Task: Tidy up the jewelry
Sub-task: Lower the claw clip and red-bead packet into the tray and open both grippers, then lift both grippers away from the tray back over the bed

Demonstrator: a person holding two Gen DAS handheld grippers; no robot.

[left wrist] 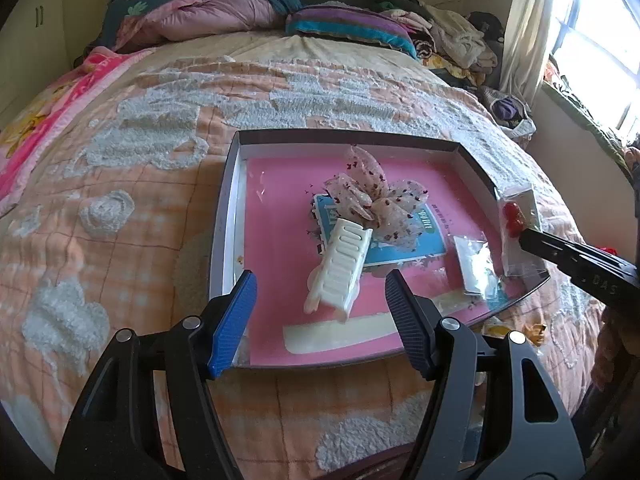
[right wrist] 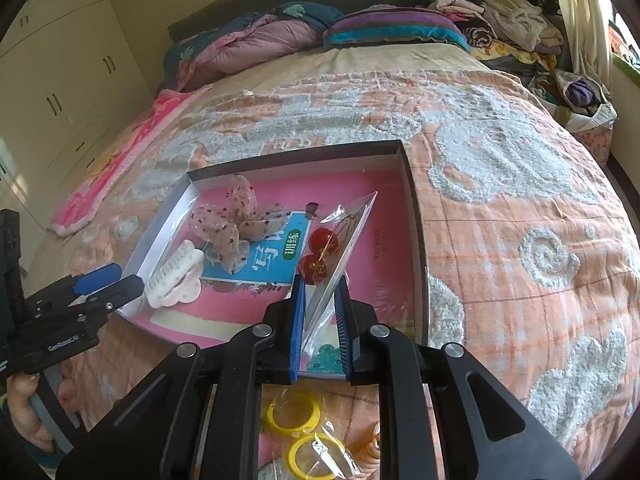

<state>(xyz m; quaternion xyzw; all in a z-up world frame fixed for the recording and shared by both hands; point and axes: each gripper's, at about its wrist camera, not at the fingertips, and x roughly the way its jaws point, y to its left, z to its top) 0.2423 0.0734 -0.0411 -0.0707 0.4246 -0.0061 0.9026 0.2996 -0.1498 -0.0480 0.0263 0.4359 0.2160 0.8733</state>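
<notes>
A dark shallow box [left wrist: 344, 136] [right wrist: 416, 240] with a pink lining lies on the bed. In it lie a white claw hair clip [left wrist: 340, 276] [right wrist: 176, 276], a sheer dotted bow [left wrist: 372, 200] [right wrist: 228, 220], a blue booklet [left wrist: 420, 240] [right wrist: 264, 256] and a small clear packet [left wrist: 476, 264]. My left gripper [left wrist: 320, 300] [right wrist: 128, 284] is open at the box's near edge, its pads to either side of the clip without touching it. My right gripper [right wrist: 320, 280] [left wrist: 526, 236] is shut on a clear bag of red bead earrings [right wrist: 320, 248] [left wrist: 510, 214], held tilted over the box's right part.
Bagged yellow rings [right wrist: 296, 412] and a teal piece [right wrist: 324, 356] lie on the orange bedspread [right wrist: 500, 200] under my right gripper. Pillows and a folded quilt [left wrist: 240, 12] sit at the headboard, with a clothes pile [left wrist: 452, 40] at the far right. A hand [right wrist: 28, 412] holds the left gripper.
</notes>
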